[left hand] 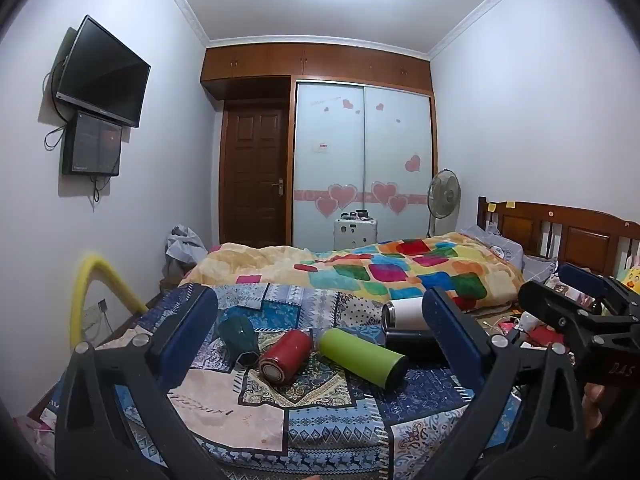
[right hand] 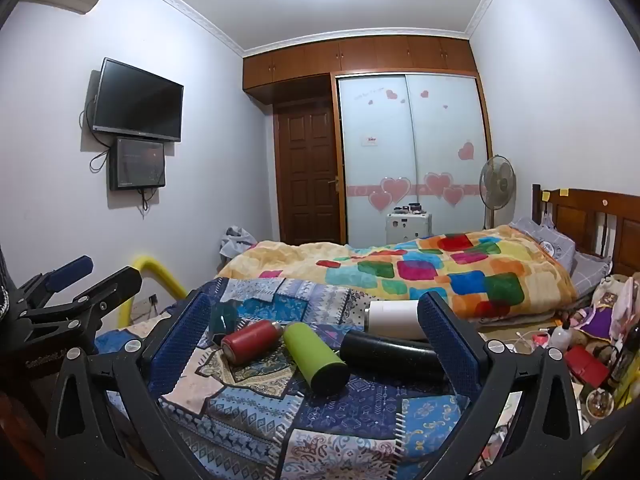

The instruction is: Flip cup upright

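Several cups lie on their sides on the patchwork cloth: a dark green faceted cup, a red one, a lime green one, a black one and a white one. They also show in the right wrist view: dark green, red, lime, black, white. My left gripper is open and empty, held short of the cups. My right gripper is open and empty too, also short of them.
The right gripper shows at the right of the left view; the left gripper at the left of the right view. A colourful blanket lies behind. A yellow padded rail stands left. Clutter sits right.
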`<state>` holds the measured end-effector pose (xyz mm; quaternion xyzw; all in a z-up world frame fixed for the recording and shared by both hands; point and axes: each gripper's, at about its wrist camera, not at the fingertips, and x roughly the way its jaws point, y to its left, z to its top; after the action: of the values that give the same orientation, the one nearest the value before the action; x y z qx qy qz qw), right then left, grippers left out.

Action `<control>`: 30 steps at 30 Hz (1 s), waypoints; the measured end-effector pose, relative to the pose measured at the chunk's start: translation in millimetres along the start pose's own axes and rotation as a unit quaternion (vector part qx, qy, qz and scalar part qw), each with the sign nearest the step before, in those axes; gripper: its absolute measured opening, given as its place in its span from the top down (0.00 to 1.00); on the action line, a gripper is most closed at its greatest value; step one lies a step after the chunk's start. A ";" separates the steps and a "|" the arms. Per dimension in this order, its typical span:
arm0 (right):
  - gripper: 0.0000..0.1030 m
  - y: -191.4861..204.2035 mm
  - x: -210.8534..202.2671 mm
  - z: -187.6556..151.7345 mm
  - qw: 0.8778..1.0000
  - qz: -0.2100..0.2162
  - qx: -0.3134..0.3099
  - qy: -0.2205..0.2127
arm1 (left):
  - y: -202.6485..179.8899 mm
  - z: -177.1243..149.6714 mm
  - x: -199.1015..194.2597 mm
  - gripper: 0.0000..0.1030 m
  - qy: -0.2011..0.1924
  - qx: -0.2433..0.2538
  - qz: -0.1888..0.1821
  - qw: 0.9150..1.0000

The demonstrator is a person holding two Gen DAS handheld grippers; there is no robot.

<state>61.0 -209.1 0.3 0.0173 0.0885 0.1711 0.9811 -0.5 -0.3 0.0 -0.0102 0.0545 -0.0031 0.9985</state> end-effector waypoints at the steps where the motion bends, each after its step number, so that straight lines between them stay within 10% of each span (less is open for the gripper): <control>1: 0.00 0.0 0.0 0.0 1.000 0.000 0.001 -0.001 | 0.8 0.3 1.8 0.00 0.010 -0.005 0.002 1.000; 30: 0.00 2.5 3.6 -5.9 1.000 0.000 -0.004 0.005 | 1.0 0.9 0.9 0.00 0.001 -0.007 0.000 1.000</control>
<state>62.4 -205.5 -5.9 0.0125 0.0930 0.1714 0.9807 0.5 0.7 0.8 -0.0175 0.0559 -0.0028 0.9983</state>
